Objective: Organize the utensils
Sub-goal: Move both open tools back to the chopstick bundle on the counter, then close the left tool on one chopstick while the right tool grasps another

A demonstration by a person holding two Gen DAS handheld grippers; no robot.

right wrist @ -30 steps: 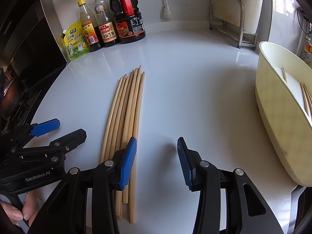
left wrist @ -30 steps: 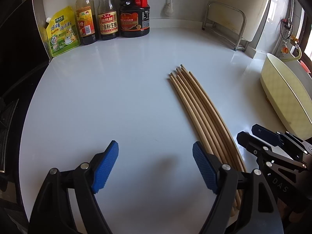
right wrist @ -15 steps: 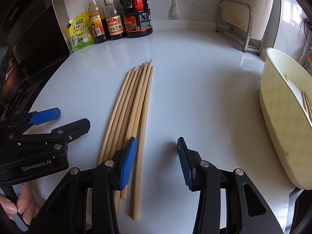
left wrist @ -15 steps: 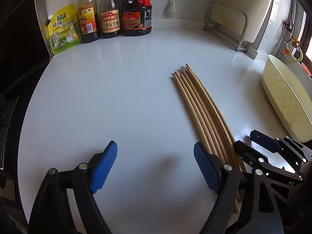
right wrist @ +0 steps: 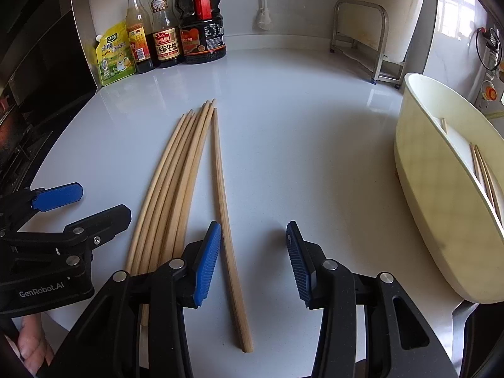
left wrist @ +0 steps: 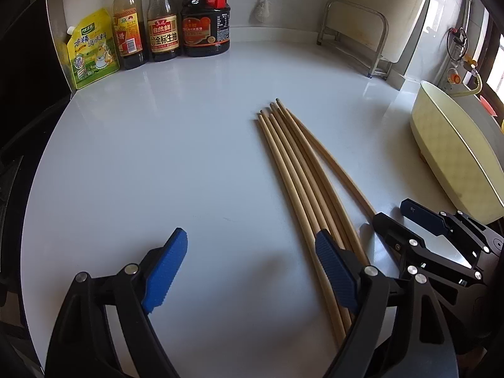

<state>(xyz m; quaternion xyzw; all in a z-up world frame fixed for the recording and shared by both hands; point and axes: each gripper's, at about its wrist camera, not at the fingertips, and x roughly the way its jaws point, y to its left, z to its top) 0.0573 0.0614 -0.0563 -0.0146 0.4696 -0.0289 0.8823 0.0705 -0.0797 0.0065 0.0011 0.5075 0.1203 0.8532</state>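
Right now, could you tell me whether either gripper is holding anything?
Nothing is held: the left gripper and right gripper are open above the chopsticks.

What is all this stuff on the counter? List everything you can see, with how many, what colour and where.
chopsticks: about seven, tan wood, mid-counter; one lies apart, between the right fingers
tub: one, cream, right edge, more chopsticks inside
sauce bottles: three, dark, back wall
pouch: one, yellow-green, beside bottles
metal rack: one, silver, back right
counter: one, white
left gripper: black, blue pads, open
right gripper: black, blue pads, open
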